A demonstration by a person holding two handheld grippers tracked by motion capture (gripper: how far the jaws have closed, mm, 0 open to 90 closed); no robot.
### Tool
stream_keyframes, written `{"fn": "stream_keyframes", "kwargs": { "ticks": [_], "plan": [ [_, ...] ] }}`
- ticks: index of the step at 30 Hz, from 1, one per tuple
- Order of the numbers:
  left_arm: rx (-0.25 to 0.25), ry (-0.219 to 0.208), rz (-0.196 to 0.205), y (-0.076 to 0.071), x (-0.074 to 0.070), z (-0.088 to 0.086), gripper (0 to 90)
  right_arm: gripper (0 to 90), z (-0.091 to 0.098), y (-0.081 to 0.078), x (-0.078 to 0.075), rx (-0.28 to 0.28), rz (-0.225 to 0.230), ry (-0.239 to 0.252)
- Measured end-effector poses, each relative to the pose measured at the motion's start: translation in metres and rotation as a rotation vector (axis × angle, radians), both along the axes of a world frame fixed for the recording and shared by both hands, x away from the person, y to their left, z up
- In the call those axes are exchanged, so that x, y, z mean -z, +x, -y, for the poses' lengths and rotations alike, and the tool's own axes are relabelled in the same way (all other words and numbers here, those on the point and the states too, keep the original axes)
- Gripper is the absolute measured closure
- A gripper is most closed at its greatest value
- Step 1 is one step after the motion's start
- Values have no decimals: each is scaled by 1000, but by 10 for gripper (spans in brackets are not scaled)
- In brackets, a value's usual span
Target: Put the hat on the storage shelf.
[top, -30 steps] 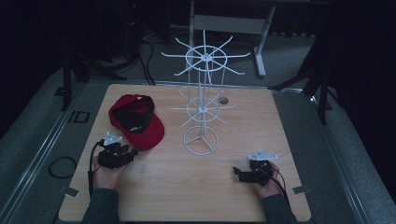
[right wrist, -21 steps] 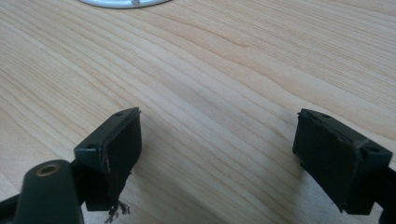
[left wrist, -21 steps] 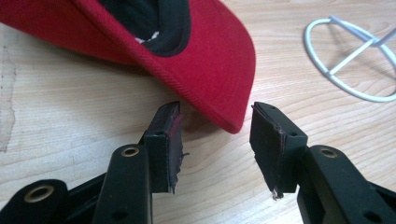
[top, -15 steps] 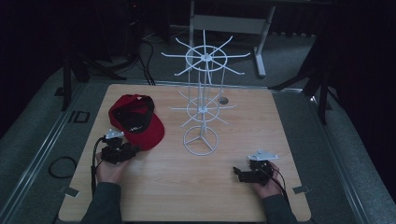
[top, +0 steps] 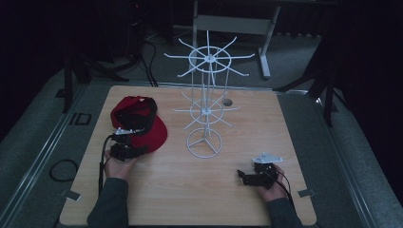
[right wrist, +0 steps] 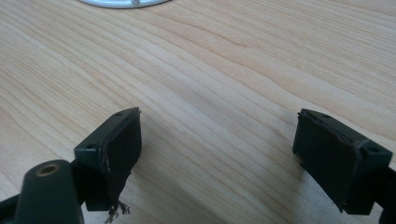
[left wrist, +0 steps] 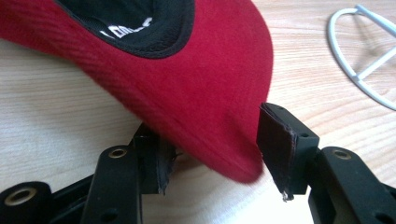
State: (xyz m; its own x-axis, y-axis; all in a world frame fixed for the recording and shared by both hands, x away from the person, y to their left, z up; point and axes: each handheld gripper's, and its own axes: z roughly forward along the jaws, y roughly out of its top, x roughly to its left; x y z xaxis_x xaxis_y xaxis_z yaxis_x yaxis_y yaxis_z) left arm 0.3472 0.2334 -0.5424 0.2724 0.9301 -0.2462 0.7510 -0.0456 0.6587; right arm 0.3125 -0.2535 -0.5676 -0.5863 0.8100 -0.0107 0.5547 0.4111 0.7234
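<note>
With its brim lying between the spread jaws, red cap (left wrist: 196, 88) rests crown-down on tabletop (top: 237, 190), left hand-held gripper (left wrist: 212, 163) poised to grasp, unclosed. Right hand-held gripper (right wrist: 219, 154): released, idle, apart from wire rack (top: 205, 114).

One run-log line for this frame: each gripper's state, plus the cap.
left gripper: open, jaws either side of red cap brim | right gripper: open, nothing between jaws, over table | cap lies beside white rack

The red cap's (left wrist: 187, 88) brim hides part of the left fingers (left wrist: 154, 158).
</note>
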Motion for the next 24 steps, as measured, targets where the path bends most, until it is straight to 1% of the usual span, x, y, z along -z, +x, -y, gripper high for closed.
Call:
{"fn": "stream_keyframes", "kwargs": {
  "ticks": [1,4,8,9,14,18,19,24],
  "plan": [
    [-9,-6,-6,3,3,0,477,153,0,0,0,0,0,0],
    [-12,-3,-8,5,4,1,488,153,0,0,0,0,0,0],
    [-7,11,-17,7,5,1,506,153,0,0,0,0,0,0],
    [-4,25,-22,9,5,2,507,153,0,0,0,0,0,0],
    [2,23,-17,9,6,2,504,153,0,0,0,0,0,0],
    [14,20,-23,10,7,3,489,153,0,0,0,0,0,0],
    [23,22,-27,10,8,6,484,153,0,0,0,0,0,0],
    [24,23,-24,9,9,8,486,153,0,0,0,0,0,0]
  ]
}}
